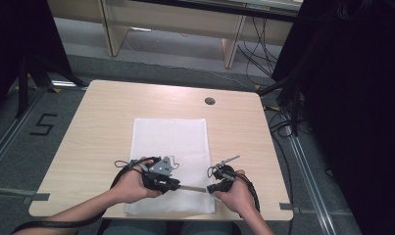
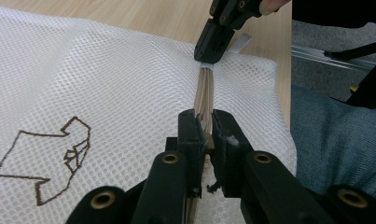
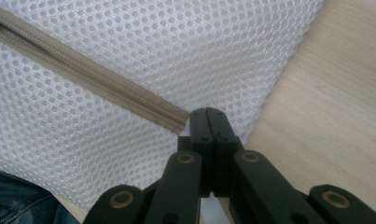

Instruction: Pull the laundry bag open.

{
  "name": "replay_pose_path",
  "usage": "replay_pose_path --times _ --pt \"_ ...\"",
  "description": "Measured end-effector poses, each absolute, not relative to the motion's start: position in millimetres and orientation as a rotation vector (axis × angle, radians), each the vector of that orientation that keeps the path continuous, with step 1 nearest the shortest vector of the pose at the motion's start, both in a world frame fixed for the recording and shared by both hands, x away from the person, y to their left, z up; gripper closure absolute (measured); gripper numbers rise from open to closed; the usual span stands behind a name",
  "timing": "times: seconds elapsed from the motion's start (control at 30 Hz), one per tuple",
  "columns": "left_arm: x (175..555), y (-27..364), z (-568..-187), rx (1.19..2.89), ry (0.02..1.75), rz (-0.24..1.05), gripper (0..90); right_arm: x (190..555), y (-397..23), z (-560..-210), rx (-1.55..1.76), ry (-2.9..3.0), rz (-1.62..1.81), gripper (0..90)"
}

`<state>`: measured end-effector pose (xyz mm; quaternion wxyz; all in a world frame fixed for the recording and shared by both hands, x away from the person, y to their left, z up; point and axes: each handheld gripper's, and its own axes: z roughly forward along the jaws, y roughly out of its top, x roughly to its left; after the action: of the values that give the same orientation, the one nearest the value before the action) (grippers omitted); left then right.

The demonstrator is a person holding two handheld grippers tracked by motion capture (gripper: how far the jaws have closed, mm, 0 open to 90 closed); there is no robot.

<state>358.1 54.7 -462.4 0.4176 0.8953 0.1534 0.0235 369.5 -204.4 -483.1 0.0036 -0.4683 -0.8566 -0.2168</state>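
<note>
A white mesh bag (image 1: 169, 137) lies flat on the wooden table (image 1: 102, 112), its beige zipper (image 1: 192, 188) running along the near edge. My left gripper (image 1: 178, 185) is shut on the zipper (image 2: 204, 93), jaws (image 2: 204, 123) pinching it near the slider. My right gripper (image 1: 208, 189) faces it from the right and is shut on the bag's fabric just past the zipper's end (image 3: 176, 119). In the right gripper view its jaws (image 3: 208, 114) are pressed together at that end. The left gripper view shows the right gripper (image 2: 211, 49) at the far end of the zipper.
A brown stitched outline figure (image 2: 50, 158) marks the mesh. A round cable hole (image 1: 209, 101) sits in the table's far side. The person's lap in jeans (image 2: 335, 140) is close below the near table edge. Bare wood (image 3: 325, 107) borders the bag on the right.
</note>
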Motion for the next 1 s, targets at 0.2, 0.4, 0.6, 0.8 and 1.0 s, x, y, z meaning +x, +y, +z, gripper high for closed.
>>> replay_pose_path --times 0.2,0.4,0.6,0.8,1.0 --pt "358 55 -463 2.247 0.383 0.059 82.2 370 -205 -484 -1.457 -2.694 -0.69 90.0" --pt "358 55 -462 2.251 0.381 0.062 82.2 370 -205 -484 -1.457 -2.694 -0.69 90.0" --pt "357 60 -461 2.242 0.388 0.059 82.2 370 -205 -483 -1.463 -2.688 -0.684 90.0" --pt "356 63 -462 2.241 0.391 0.057 82.2 370 -205 -483 -1.466 -2.684 -0.681 90.0" --pt "357 66 -461 2.236 0.398 0.058 82.2 371 -206 -484 -1.456 -2.691 -0.692 90.0"
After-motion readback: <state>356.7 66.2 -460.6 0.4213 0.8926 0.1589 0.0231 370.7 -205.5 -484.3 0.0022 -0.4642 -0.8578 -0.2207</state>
